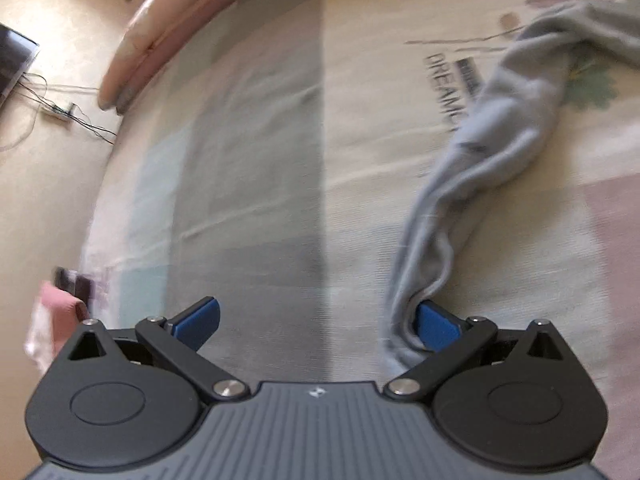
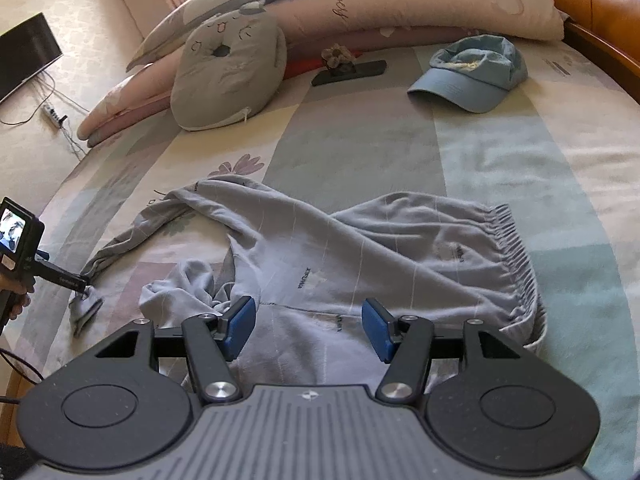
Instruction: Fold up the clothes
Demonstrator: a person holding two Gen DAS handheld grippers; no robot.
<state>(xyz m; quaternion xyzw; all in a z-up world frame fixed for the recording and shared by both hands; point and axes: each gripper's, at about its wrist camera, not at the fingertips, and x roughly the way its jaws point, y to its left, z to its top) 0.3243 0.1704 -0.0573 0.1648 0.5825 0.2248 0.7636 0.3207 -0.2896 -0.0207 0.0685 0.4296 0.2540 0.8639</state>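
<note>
A grey sweatshirt (image 2: 360,248) lies spread on the bed, its ribbed hem to the right. One long sleeve (image 2: 132,232) stretches out to the left. My right gripper (image 2: 309,328) hovers open over the near part of the sweatshirt, and nothing is pinched between its blue pads (image 2: 240,326). In the left wrist view, the left gripper (image 1: 318,322) stands wide open above the bedsheet. The grey sleeve (image 1: 480,152) ends against the outside of its right finger (image 1: 436,326). In the right wrist view, the left gripper (image 2: 80,283) sits at the sleeve's cuff (image 2: 84,306).
A blue cap (image 2: 472,76) and a dark phone (image 2: 352,72) lie further back on the bed. A grey plush pillow (image 2: 228,76) and folded pink quilts (image 2: 400,4) line the far side. A TV (image 2: 24,56) and a power strip (image 2: 54,114) are on the floor to the left.
</note>
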